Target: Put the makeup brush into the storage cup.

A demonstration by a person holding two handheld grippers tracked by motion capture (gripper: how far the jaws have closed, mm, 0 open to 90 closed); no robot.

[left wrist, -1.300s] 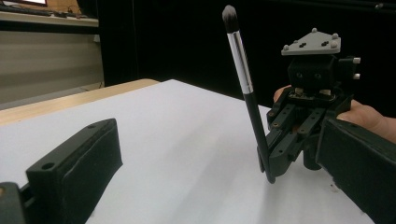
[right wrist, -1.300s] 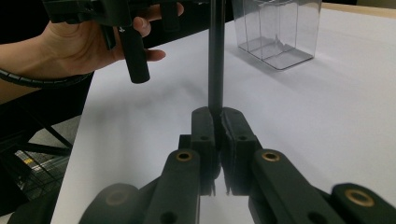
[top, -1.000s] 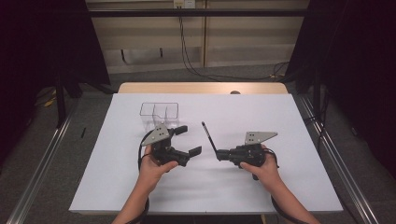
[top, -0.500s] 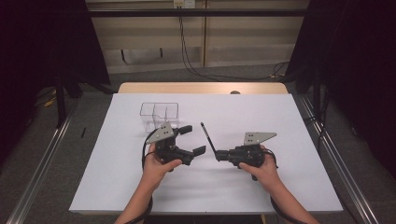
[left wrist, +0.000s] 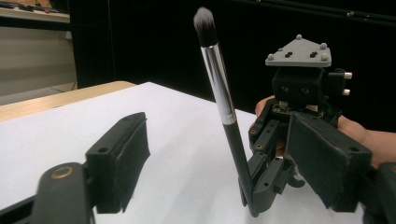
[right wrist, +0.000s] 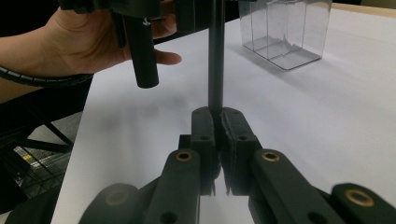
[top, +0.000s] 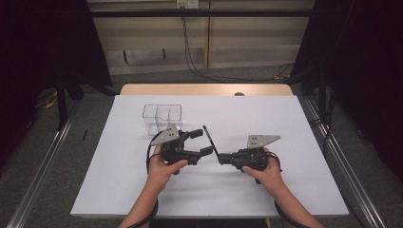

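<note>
A makeup brush [top: 211, 140] with a black handle, silver ferrule and dark bristles stands tilted up from my right gripper [top: 222, 158], which is shut on the handle's lower end [right wrist: 215, 56]. My left gripper [top: 205, 142] faces it from the left. Its jaws have just been closing and are still open. In the left gripper view the brush [left wrist: 219, 88] rises in the gap between the two pads [left wrist: 133, 154], and neither pad touches it. Both grippers rest low over the white table sheet [top: 285, 118], each held by a hand.
A clear plastic box [top: 162, 117] with compartments stands on the sheet behind the left gripper, also visible at the top of the right gripper view [right wrist: 285, 28]. A bare wooden strip [top: 204, 89] runs along the table's far edge. Metal rails flank the table.
The left gripper's jaws have narrowed and it has edged right toward the brush. The right gripper and the brush have kept still.
</note>
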